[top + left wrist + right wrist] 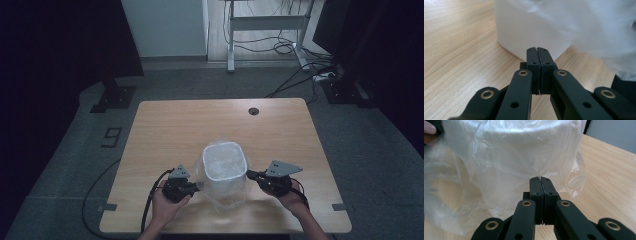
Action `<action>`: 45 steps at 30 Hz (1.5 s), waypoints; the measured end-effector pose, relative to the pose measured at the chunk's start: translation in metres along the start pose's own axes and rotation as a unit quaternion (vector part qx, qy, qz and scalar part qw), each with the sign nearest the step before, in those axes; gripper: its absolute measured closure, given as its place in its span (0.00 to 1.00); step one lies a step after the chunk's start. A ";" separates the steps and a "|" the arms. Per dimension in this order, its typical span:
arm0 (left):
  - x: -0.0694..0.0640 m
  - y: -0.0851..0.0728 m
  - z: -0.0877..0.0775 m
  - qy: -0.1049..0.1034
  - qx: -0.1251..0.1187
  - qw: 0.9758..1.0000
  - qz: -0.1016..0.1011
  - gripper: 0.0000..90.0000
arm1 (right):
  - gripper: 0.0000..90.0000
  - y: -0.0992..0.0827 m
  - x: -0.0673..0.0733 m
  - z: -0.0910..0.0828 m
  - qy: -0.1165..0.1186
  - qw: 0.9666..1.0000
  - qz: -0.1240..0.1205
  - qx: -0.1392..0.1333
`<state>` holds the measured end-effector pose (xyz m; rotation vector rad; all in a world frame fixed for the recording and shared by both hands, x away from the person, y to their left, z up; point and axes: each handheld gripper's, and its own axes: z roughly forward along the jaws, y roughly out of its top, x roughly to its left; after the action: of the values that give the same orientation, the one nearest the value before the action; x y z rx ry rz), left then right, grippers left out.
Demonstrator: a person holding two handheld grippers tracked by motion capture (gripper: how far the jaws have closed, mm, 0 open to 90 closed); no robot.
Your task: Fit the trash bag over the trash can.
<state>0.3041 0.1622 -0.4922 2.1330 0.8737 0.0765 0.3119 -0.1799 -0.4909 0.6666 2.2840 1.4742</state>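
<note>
A white bin [225, 165] lined with a clear plastic bag [227, 200] stands near the table's front edge. My left gripper [198, 186] is at the bag's left side with its jaws shut. In the left gripper view the tips [537, 50] sit in front of the bin's wall [524, 30], the bag [599, 30] hangs to the right, and no film shows between the pads. My right gripper [250, 174] is at the bin's right side. In the right gripper view its jaws [540, 178] are shut on a pinch of the bag [506, 170].
The wooden table [200, 125] has a round cable hole [253, 111] near its far edge. Behind the table are a white desk frame [265, 22] and cables on the floor [300, 75]. A dark stand base [114, 97] sits at the far left.
</note>
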 end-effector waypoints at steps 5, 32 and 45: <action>-0.002 -0.001 -0.007 0.013 -0.012 1.000 -0.001 0.84 | 0.93 0.001 0.003 -0.001 -0.003 1.000 -0.001 -0.005; 0.018 0.043 -0.036 -0.013 -0.117 0.993 0.014 0.60 | 0.93 0.004 0.004 -0.006 -0.002 1.000 -0.005 -0.013; 0.020 0.037 -0.016 0.013 -0.083 0.996 0.033 0.60 | 0.93 0.002 0.005 -0.004 0.000 1.000 -0.004 -0.011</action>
<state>0.3347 0.1695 -0.4600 2.0086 0.7844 0.2054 0.3055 -0.1798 -0.4878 0.6511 2.2645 1.4919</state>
